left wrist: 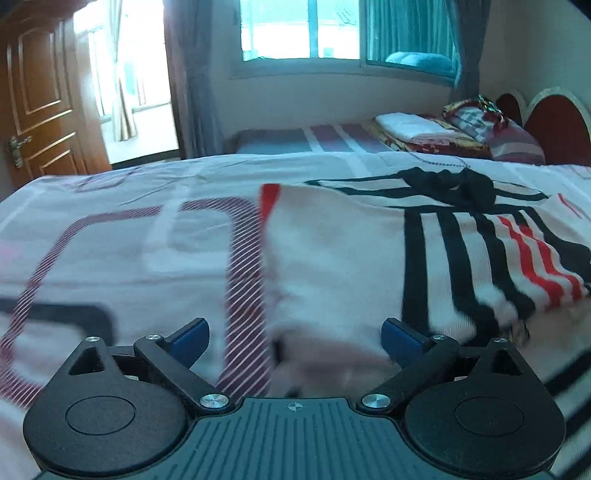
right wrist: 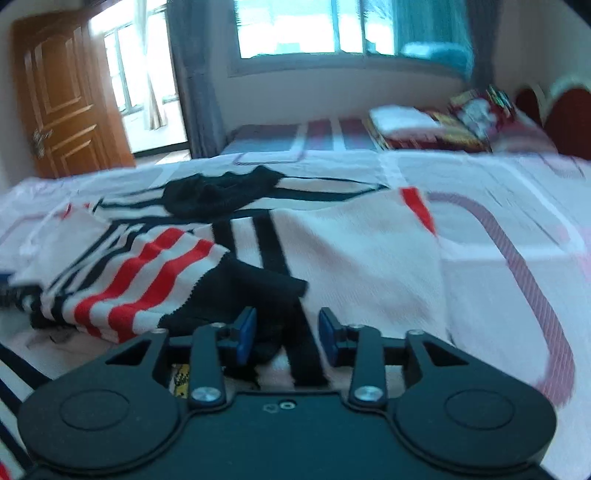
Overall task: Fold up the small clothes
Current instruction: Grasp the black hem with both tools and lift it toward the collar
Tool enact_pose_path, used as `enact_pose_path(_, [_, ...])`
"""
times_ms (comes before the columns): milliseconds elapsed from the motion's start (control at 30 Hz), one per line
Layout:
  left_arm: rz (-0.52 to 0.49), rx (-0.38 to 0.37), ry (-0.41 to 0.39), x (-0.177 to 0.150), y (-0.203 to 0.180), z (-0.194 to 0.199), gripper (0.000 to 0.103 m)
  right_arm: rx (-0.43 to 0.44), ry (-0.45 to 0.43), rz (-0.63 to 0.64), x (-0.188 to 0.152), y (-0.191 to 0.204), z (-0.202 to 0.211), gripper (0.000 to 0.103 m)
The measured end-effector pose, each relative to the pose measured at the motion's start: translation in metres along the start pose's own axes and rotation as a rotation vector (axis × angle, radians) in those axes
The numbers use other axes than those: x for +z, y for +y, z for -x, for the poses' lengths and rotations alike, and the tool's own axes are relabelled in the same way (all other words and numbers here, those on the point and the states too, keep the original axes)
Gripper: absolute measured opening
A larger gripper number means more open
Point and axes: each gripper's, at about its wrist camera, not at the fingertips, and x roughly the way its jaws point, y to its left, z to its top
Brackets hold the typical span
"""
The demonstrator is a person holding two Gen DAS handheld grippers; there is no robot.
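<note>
A white knit garment [left wrist: 332, 251] with black and red stripes lies partly folded on the bed; it also shows in the right wrist view [right wrist: 362, 251]. Its striped sleeve [right wrist: 140, 277] is folded over the body, and its black collar [right wrist: 218, 192] lies at the far end. My left gripper [left wrist: 293, 338] is wide open, low over the garment's near white edge, holding nothing. My right gripper [right wrist: 287, 334] is open, its blue pads either side of a black stripe at the near hem, not closed on it.
The bed cover [left wrist: 129, 240] is white with maroon striped rectangles. A second bed [left wrist: 332, 138] behind holds folded blankets [left wrist: 410, 127] and pillows by a red headboard [left wrist: 554, 122]. A wooden door [left wrist: 40, 99] stands far left, a window [left wrist: 303, 29] beyond.
</note>
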Motion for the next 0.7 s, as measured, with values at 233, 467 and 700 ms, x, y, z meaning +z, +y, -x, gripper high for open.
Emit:
enact_pose_path(233, [0.053, 0.02, 0.055, -0.055, 0.027, 0.055, 0.099, -0.019, -0.014, -0.131, -0.039, -0.043, 0.062, 0.042])
enact_pose_path(467, [0.226, -0.155, 0.102, -0.102, 0.036, 0.119, 0.077, 0.015, 0.031, -0.346, -0.09, -0.073, 0.124, 0.043])
enact_pose_path(700, [0.384, -0.388, 0.172, -0.142, 0.033, 0.152, 0.077, 0.107, 0.083, -0.518, -0.145, -0.082, 0.169, 0.043])
